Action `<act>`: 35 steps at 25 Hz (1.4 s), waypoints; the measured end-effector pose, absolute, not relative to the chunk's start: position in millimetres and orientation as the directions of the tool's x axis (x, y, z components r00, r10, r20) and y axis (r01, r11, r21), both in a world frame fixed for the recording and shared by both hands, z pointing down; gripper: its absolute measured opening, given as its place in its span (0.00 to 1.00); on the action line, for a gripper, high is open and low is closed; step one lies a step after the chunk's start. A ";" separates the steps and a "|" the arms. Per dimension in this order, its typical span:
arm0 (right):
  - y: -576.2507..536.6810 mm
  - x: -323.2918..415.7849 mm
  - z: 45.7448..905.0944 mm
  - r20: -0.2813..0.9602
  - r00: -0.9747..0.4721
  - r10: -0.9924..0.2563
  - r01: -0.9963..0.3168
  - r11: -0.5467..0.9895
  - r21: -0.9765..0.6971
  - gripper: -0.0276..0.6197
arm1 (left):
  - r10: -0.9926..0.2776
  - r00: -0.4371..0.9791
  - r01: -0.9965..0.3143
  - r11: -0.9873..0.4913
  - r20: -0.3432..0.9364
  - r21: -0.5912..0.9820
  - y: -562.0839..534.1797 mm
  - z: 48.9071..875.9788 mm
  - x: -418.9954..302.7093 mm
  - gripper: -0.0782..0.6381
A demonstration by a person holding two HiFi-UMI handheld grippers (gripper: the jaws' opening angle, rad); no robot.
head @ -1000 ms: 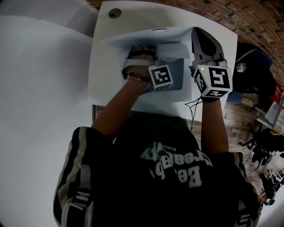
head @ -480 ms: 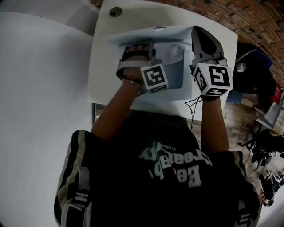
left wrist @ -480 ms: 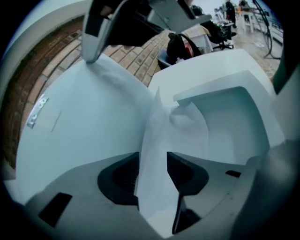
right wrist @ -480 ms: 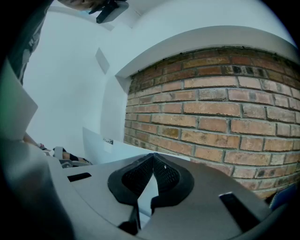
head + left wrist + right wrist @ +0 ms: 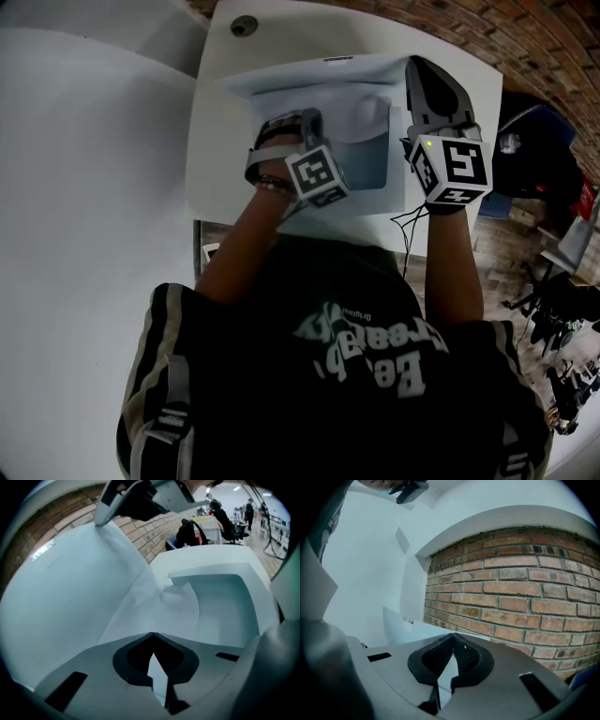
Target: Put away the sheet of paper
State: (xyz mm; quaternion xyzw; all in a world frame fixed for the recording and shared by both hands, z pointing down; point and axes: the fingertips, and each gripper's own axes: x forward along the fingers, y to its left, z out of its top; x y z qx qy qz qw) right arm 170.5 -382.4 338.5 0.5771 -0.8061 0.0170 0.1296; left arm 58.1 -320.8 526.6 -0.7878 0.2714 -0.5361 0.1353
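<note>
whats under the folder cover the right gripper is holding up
A creased white sheet of paper, beside the folder's bluish pocket. The left gripper, whose jaws have just closed on it, hides its near end.

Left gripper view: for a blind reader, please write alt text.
The left gripper's jaws, just closed, meet over a rumpled white sheet of paper in an open pale folder; whether they pinch it is unclear. Above, the right gripper holds the folder's cover up.
</note>
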 end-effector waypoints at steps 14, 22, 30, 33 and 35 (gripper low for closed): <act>-388.9 166.3 340.7 0.237 -0.308 -0.921 -0.929 0.345 0.136 0.04 | -0.395 0.173 -0.267 -0.901 0.902 -0.343 -314.4 604.4 70.1 0.11; -391.8 166.4 342.3 0.246 -0.308 -0.919 -0.927 0.347 0.138 0.04 | -0.334 0.180 -0.284 -0.918 0.925 -0.276 -303.7 605.1 69.1 0.11; -388.6 166.1 342.3 0.247 -0.308 -0.919 -0.927 0.348 0.141 0.04 | -0.229 0.168 -0.317 -0.933 0.959 -0.168 -278.7 606.8 66.1 0.11; -387.7 166.3 342.4 0.247 -0.307 -0.919 -0.927 0.347 0.140 0.04 | -0.187 0.153 -0.334 -0.934 0.970 -0.128 -268.8 607.3 64.1 0.11; -386.9 166.8 342.9 0.247 -0.305 -0.920 -0.928 0.346 0.140 0.04 | -0.162 0.146 -0.345 -0.933 0.976 -0.103 -262.6 608.3 63.7 0.11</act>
